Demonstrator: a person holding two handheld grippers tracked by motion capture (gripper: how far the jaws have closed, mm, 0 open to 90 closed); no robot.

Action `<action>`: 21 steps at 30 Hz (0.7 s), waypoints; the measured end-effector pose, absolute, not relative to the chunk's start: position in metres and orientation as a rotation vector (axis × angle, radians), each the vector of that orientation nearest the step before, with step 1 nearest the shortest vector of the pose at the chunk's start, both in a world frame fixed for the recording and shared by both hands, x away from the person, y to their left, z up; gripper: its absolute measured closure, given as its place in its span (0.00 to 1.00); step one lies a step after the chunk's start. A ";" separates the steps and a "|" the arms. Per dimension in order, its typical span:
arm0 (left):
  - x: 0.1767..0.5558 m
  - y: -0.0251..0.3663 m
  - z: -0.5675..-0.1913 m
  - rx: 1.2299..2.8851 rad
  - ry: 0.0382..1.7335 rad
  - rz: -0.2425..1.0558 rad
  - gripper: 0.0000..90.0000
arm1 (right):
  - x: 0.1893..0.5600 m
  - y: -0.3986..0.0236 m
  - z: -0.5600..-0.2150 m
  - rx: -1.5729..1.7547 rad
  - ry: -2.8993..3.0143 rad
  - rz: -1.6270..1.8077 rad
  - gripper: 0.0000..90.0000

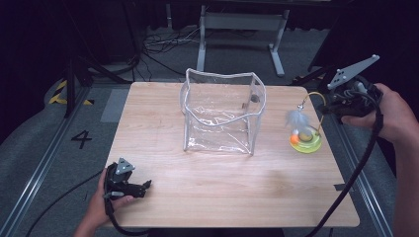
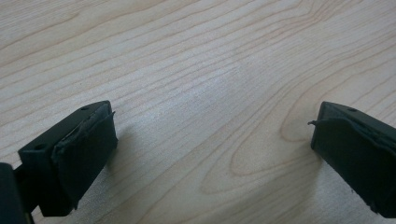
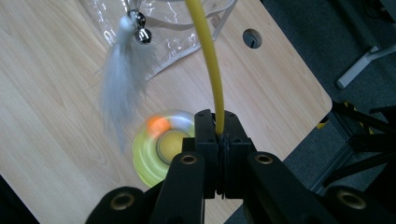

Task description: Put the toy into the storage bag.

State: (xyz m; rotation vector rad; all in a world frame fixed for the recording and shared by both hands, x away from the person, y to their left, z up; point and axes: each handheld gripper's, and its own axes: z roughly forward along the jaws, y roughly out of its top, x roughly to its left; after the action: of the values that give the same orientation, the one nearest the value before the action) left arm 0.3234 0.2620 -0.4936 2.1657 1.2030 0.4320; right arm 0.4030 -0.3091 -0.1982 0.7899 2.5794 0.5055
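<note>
Gripping the thin yellow wand [image 3: 208, 60] of a cat toy, the right gripper [image 3: 219, 135] has its jaws pressed together on the stem, low down near where it meets the toy's round yellow-green base [image 1: 305, 140]. That base, with an orange ball in its track, sits on or just above the table [image 1: 222, 192] to the right of the clear plastic bag [image 1: 221, 112], near the table's right edge; whether it has left the wood I cannot tell. A white feather with small bells [image 3: 125, 79] dangles from the wand's far end, between the base and the bag.

Judging by the open-topped bag standing upright, the step is probably carrying the toy over and into it. To do it well, keep the pinch firm, since a slim stem can twist under the base's weight. Raise the toy high enough for the base to pass the bag's rim, and let the feather go in first so it doesn't snag.

The left gripper [image 1: 129, 183] rests well apart from the bag at the table's near left corner, jaws wide with nothing between them; it could steady the floppy wall.
</note>
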 end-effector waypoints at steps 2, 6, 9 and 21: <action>0.323 0.262 -0.494 2.166 1.203 0.432 0.01 | 0.406 -0.306 -0.191 0.781 2.578 0.500 0.98; 0.323 0.262 -0.494 2.166 1.202 0.432 0.01 | 0.410 -0.303 -0.184 0.790 2.565 0.505 0.98; 0.324 0.262 -0.494 2.167 1.201 0.431 0.01 | 0.414 -0.297 -0.175 0.791 2.555 0.499 0.98; 0.324 0.262 -0.494 2.162 1.207 0.434 0.00 | 0.425 -0.278 -0.146 0.776 2.520 0.534 0.98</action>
State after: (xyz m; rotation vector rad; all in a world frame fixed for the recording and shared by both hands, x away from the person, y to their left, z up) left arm 0.3235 0.2616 -0.4937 2.1619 1.2074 0.4341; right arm 0.4254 -0.2783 -0.1459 0.7757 2.5199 0.5342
